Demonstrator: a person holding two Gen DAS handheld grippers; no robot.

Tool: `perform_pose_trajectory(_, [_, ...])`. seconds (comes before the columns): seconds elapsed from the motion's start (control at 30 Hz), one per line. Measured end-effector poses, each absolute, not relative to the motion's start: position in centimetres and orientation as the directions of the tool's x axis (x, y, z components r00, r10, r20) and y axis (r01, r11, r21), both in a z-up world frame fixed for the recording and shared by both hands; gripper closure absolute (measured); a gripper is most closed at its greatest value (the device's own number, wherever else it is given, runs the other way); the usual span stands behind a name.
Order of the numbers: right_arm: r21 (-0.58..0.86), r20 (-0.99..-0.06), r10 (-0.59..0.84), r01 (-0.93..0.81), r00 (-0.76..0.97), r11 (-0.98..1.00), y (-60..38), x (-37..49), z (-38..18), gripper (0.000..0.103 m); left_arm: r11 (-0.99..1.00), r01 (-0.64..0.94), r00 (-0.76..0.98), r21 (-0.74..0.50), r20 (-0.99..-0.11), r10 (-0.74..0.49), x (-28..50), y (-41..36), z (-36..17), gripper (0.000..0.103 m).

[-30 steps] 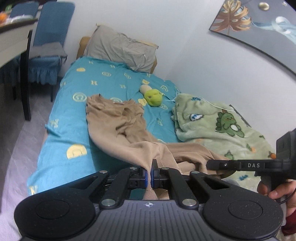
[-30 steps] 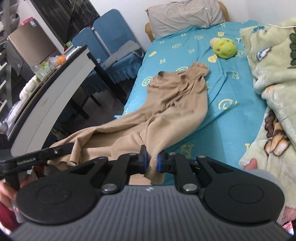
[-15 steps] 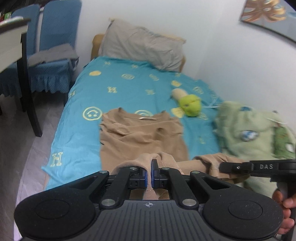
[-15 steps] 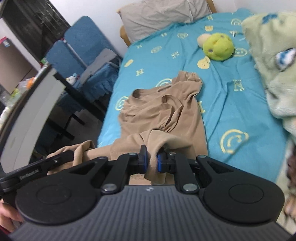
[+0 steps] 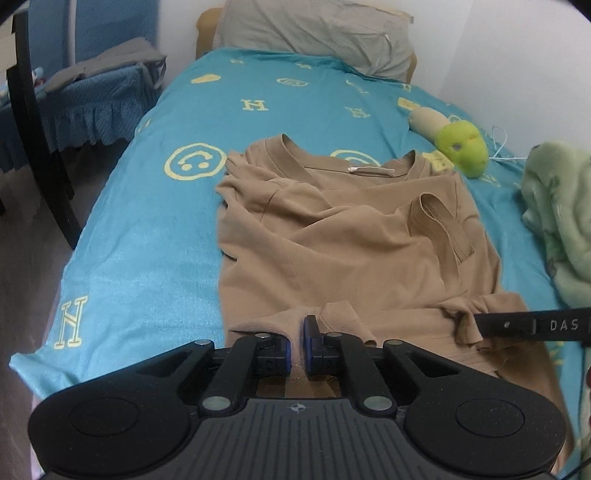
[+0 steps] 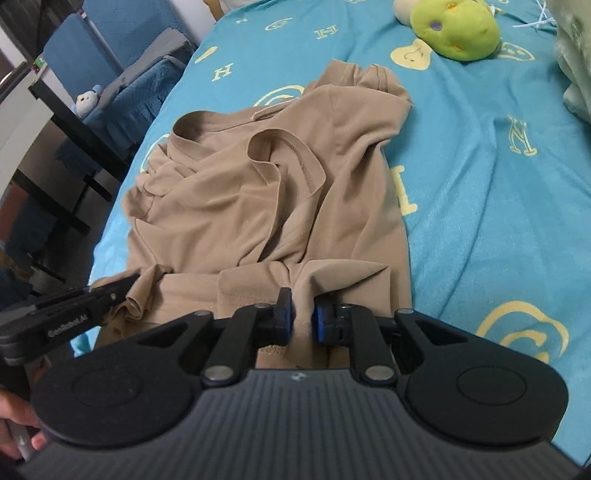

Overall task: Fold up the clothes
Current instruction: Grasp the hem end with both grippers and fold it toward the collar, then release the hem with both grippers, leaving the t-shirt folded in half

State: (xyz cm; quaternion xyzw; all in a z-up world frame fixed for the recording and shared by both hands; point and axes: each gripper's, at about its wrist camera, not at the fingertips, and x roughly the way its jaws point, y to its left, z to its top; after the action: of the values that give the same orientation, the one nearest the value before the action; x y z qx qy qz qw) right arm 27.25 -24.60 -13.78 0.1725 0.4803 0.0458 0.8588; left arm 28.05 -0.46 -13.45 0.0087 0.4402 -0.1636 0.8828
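A tan T-shirt (image 5: 351, 236) lies rumpled on the blue bed sheet (image 5: 155, 236), collar toward the pillow, one sleeve twisted up. It also shows in the right wrist view (image 6: 236, 192). My left gripper (image 5: 296, 336) is shut on the shirt's near hem at its left part. My right gripper (image 6: 302, 317) is shut on a pinch of the hem at its right part. Each gripper's fingers show in the other's view, the right one (image 5: 532, 325) and the left one (image 6: 81, 306), both with tan cloth in them.
A green plush toy (image 5: 460, 149) lies past the collar on the right. A green blanket (image 5: 557, 214) is heaped at the right edge. A grey pillow (image 5: 321, 33) is at the headboard. Blue chairs (image 5: 92, 88) and a dark table leg (image 5: 40, 147) stand left of the bed.
Both grippers have pulled the hem toward the foot of the bed and lowered. The shirt, earlier hanging off the bed's side, now lies lengthwise on the sheet.
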Motion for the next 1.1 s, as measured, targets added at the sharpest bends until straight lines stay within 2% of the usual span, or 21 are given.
perform_pose_trajectory(0.03, [0.330, -0.811, 0.238, 0.081, 0.534, 0.941, -24.5, 27.2, -13.6, 0.086, 0.946, 0.300, 0.564, -0.122, -0.778, -0.278, 27.9, -0.5, -13.3, 0.095])
perform_pose_trajectory(0.1, [0.320, -0.812, 0.229, 0.082, 0.536, 0.944, -24.4, 26.9, -13.2, 0.083, 0.946, 0.306, 0.572, -0.107, -0.774, -0.272, 27.3, -0.7, -12.7, 0.087])
perform_pose_trajectory(0.13, [0.323, -0.810, 0.226, 0.091, 0.542, 0.942, -24.5, 26.5, -12.8, 0.078, 0.946, 0.309, 0.577, -0.099, -0.772, -0.269, 27.0, -0.8, -12.2, 0.073])
perform_pose_trajectory(0.17, [0.327, -0.807, 0.223, 0.099, 0.547, 0.940, -24.5, 26.1, -12.4, 0.067, 0.946, 0.312, 0.581, -0.091, -0.770, -0.266, 26.6, -1.0, -11.7, 0.058])
perform_pose_trajectory(0.2, [0.330, -0.804, 0.219, 0.107, 0.553, 0.938, -24.6, 25.6, -12.0, 0.057, 0.945, 0.315, 0.586, -0.083, -0.766, -0.263, 26.2, -1.1, -11.1, 0.054])
perform_pose_trajectory(0.23, [0.337, -0.795, 0.218, 0.113, 0.566, 0.935, -24.6, 25.0, -11.5, 0.037, 0.945, 0.316, 0.601, -0.080, -0.755, -0.265, 25.3, -1.0, -10.2, 0.050])
perform_pose_trajectory(0.27, [0.345, -0.780, 0.217, 0.114, 0.588, 0.932, -24.6, 24.2, -10.7, 0.024, 0.945, 0.318, 0.615, -0.076, -0.743, -0.266, 24.3, -1.0, -9.3, 0.043])
perform_pose_trajectory(0.3, [0.344, -0.762, 0.211, 0.107, 0.612, 0.933, -24.4, 23.3, -9.8, 0.019, 0.945, 0.319, 0.628, -0.072, -0.730, -0.268, 23.3, -1.0, -8.3, 0.038])
perform_pose_trajectory(0.37, [0.330, -0.725, 0.197, 0.082, 0.660, 0.940, -23.9, 21.4, -7.7, 0.015, 0.945, 0.321, 0.656, -0.064, -0.705, -0.271, 21.4, -0.9, -6.5, 0.013])
perform_pose_trajectory(0.47, [0.279, -0.653, 0.154, 0.046, 0.741, 0.959, -22.8, 18.1, -4.6, 0.015, 0.945, 0.324, 0.694, -0.052, -0.665, -0.275, 18.5, -0.9, -3.7, 0.000])
perform_pose_trajectory(0.73, [0.182, -0.492, 0.109, -0.020, 0.864, 0.983, -19.9, 9.2, -0.7, 0.015, 0.943, 0.330, 0.777, -0.033, -0.559, -0.291, 10.3, -0.1, 1.5, 0.000])
perform_pose_trajectory(0.93, [0.211, -0.437, 0.109, -0.016, 0.893, 0.977, -19.5, 5.5, -1.2, 0.015, 0.952, 0.307, 0.836, 0.007, -0.480, -0.266, 6.0, 0.4, 1.4, 0.000])
perform_pose_trajectory(1.03, [0.161, -0.376, 0.081, -0.021, 0.923, 0.987, -18.7, 4.9, -1.6, 0.015, 0.957, 0.289, 0.852, 0.007, -0.459, -0.254, 5.5, 0.9, 0.5, 0.000])
perform_pose_trajectory(1.1, [0.125, -0.381, 0.073, -0.026, 0.922, 0.992, -18.3, 5.2, -1.8, 0.015, 0.962, 0.274, 0.856, 0.007, -0.457, -0.241, 5.5, 1.3, -0.2, 0.000])
